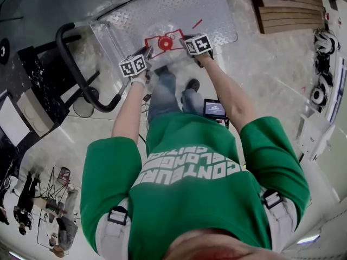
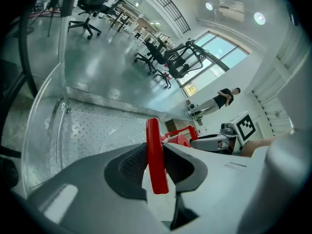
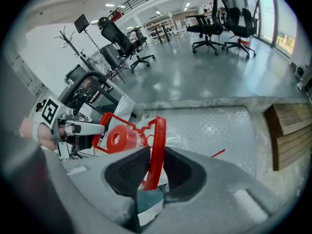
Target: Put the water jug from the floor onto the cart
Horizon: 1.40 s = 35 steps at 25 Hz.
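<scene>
Two grips on record: my left tool [image 2: 156, 165] and right tool [image 3: 155, 168] each pinch the red handle [image 3: 159, 130] of the water jug [image 1: 165, 43], now off the floor over the cart [image 1: 211, 10] deck; I judge set-down and release remain.

Light was bright and even, coming from round ceiling lamps [image 2: 259, 17] and tall windows [image 2: 222, 50] in the left gripper view, so shadows were faint while the polished floor [image 3: 195, 77] and the cart's metal deck [image 1: 206, 7] gave off pale glare. All three pictures were strongly fisheye-bent, straight lines bowing toward dark, vignetted corners in both gripper views. The nearest foreground in those views was soft, whereas the red jug handle [image 3: 156, 150] stayed fairly crisp.
</scene>
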Motion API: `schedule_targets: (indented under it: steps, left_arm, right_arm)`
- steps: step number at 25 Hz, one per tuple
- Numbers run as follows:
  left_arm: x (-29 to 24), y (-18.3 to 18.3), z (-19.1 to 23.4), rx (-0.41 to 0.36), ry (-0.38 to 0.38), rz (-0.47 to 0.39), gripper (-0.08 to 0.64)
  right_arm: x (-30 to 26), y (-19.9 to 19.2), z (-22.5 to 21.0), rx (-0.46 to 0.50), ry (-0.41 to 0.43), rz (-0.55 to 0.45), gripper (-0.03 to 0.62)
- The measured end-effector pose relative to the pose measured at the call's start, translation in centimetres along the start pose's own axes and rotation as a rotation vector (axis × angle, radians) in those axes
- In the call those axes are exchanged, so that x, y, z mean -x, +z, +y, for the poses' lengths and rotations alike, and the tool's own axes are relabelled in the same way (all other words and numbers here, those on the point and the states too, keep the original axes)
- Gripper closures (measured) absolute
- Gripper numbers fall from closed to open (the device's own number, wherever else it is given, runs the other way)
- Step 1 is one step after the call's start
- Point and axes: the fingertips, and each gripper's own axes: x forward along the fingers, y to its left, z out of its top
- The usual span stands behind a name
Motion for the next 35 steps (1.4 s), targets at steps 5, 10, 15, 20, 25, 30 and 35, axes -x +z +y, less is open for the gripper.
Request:
schedule_targets:
  steps: [5, 10, 15, 20, 25, 30, 35]
  left_arm:
    - [-0.1, -1.1, -0.2, -0.026, 0.002, 0.047, 0.459]
    - [0.8, -1.1, -0.3, -0.052, 0.035, 0.027, 0.448]
    - [3.7, 0.2, -1.1, -0.117, 0.097, -0.060, 0.449]
    - [8.9, 0.9, -5.4, -0.199, 0.125, -0.228, 0.481]
    - [14.7, -1.8, -11.5, -0.263, 0.140, -0.394, 0.526]
    - [19.8, -4.9, -19.4, -0.349, 0.123, -0.538, 0.549]
    - [24.2, -7.2, -26.9, -0.453, 0.107, -0.658, 0.549]
  right_arm:
    - [0.0, -0.8, -0.3, 0.048, -0.021, 0.033, 0.512]
    - [0.9, -0.6, -0.7, 0.041, -0.041, 0.004, 0.492]
    - [3.7, 0.3, -1.1, 0.085, -0.037, -0.070, 0.492]
    - [9.3, 0.8, -1.2, 0.177, -0.010, -0.204, 0.513]
    - [16.9, -1.1, -0.5, 0.278, 0.028, -0.362, 0.598]
    - [25.9, -4.2, 1.2, 0.414, 0.035, -0.509, 0.598]
    - [34.0, -7.3, 4.0, 0.572, 0.029, -0.637, 0.598]
